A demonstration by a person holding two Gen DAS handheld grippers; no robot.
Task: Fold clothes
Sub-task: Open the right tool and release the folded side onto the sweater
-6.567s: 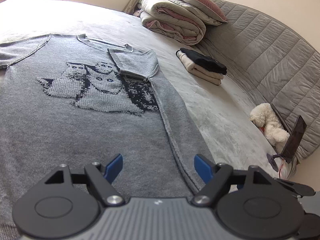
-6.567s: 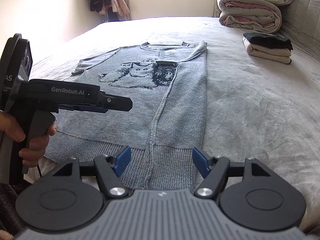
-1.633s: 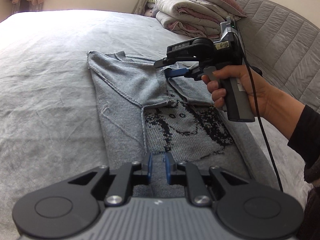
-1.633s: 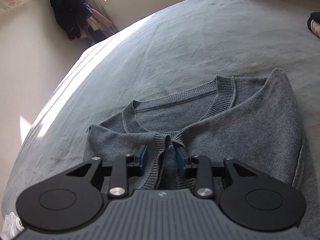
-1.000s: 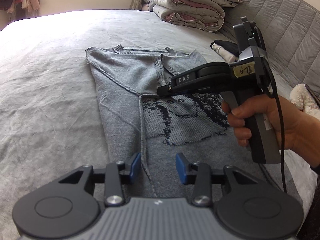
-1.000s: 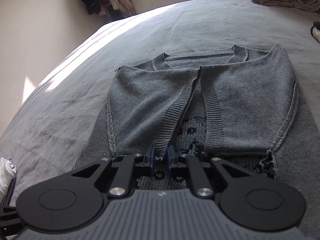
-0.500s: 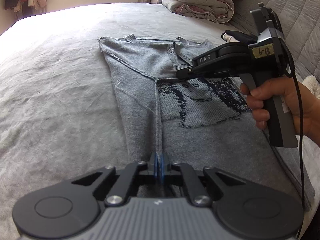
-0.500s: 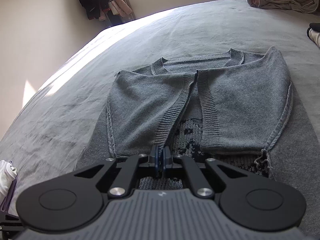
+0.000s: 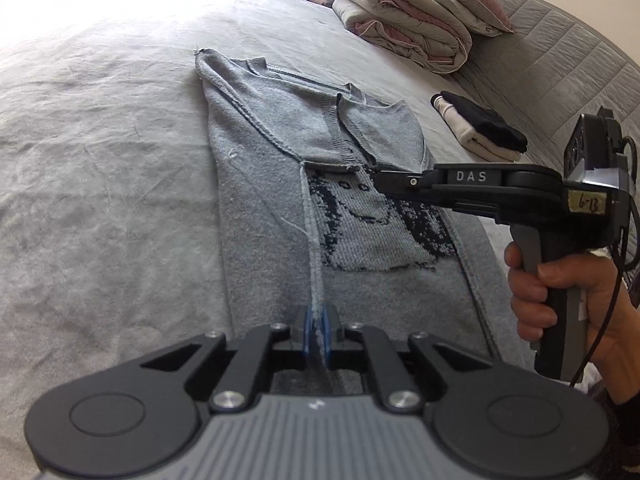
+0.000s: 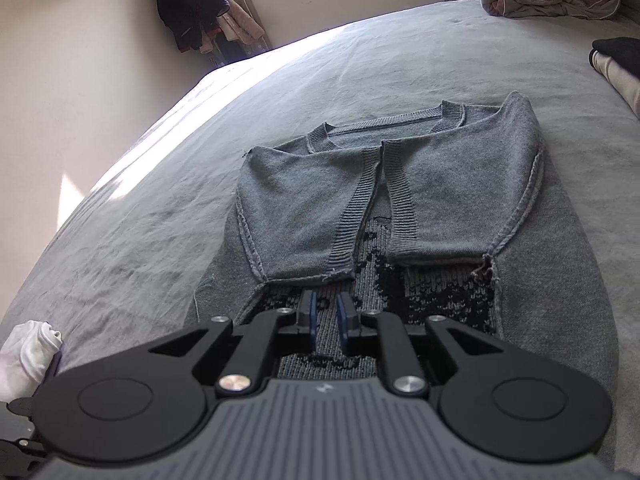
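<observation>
A grey knit sweater (image 9: 272,184) with a dark cat pattern lies flat on the bed, both sides and both sleeves folded inward. My left gripper (image 9: 316,326) pinches the raised seam of the folded left side. Its jaws are opening a little, and the fabric is still pressed between the pads. In the right wrist view the two sleeves (image 10: 452,184) lie side by side, their ribbed cuffs nearly meeting. My right gripper (image 10: 325,316) hovers just short of the left cuff; its jaws are opening with nothing between them. A hand (image 9: 536,280) holds that right gripper (image 9: 384,180) over the pattern.
The grey bed sheet (image 9: 100,160) spreads wide to the left of the sweater. Folded duvets (image 9: 408,28) and a small stack of folded clothes (image 9: 480,128) sit by the quilted headboard (image 9: 560,60). A white cloth (image 10: 28,352) lies at the bed's near left edge.
My left jaws closed on the side seam. My right gripper let go of the left sleeve's cuff, drew back toward me and parted its jaws.
</observation>
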